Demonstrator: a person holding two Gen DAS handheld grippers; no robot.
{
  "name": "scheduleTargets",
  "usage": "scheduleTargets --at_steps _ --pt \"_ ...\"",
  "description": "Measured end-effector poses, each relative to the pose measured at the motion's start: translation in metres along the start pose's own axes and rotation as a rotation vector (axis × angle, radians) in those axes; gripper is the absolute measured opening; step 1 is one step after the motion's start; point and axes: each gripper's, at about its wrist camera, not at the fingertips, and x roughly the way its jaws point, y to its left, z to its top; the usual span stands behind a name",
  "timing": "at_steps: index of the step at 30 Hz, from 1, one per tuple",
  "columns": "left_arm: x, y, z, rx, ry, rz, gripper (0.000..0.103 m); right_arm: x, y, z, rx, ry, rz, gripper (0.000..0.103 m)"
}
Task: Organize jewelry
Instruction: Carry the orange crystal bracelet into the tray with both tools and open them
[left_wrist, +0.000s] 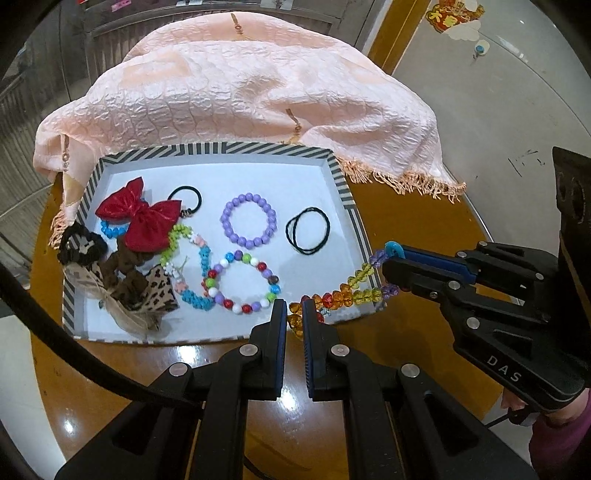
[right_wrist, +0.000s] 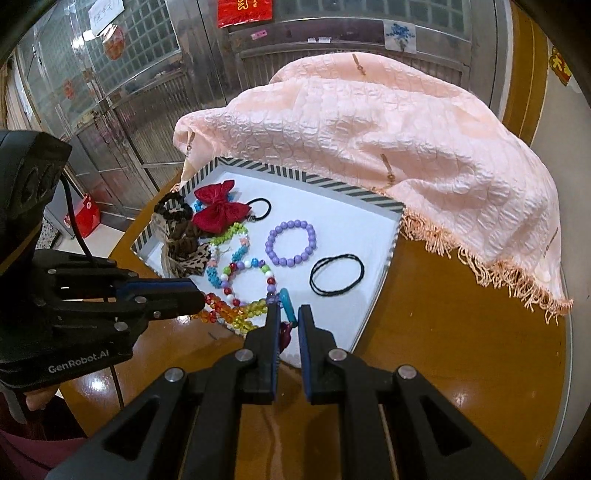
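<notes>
A rainbow crystal bead string (left_wrist: 345, 293) hangs stretched over the front right corner of the striped tray (left_wrist: 347, 192). My left gripper (left_wrist: 294, 308) is shut on its orange end. My right gripper (left_wrist: 388, 266) is shut on its other end, by a blue ring (left_wrist: 394, 249). In the right wrist view the right gripper (right_wrist: 286, 314) pinches the blue ring piece (right_wrist: 287, 301), the beads (right_wrist: 236, 312) run left to the left gripper (right_wrist: 197, 295). Inside the tray lie a purple bead bracelet (left_wrist: 248, 218), a multicolour bracelet (left_wrist: 242, 282), black hair ties (left_wrist: 308, 230) and a red bow (left_wrist: 142, 214).
A pink fringed cloth (left_wrist: 258, 99) is heaped behind the tray and overhangs its back edge. Leopard-print scrunchies (left_wrist: 122, 280) fill the tray's left side. The tray stands on a glossy round wooden table (left_wrist: 424, 332). Metal doors (right_wrist: 129, 74) stand behind.
</notes>
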Motion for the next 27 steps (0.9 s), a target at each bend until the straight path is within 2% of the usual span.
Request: scheduleTargets --at_steps 12,27 --pt "0.026 0.022 0.034 -0.038 0.017 0.016 0.0 0.03 -0.016 0.038 0.011 0.013 0.005 0.009" --pt "0.099 0.053 0.074 -0.12 0.101 0.081 0.0 0.119 -0.05 0.07 0.055 0.11 0.014 0.009"
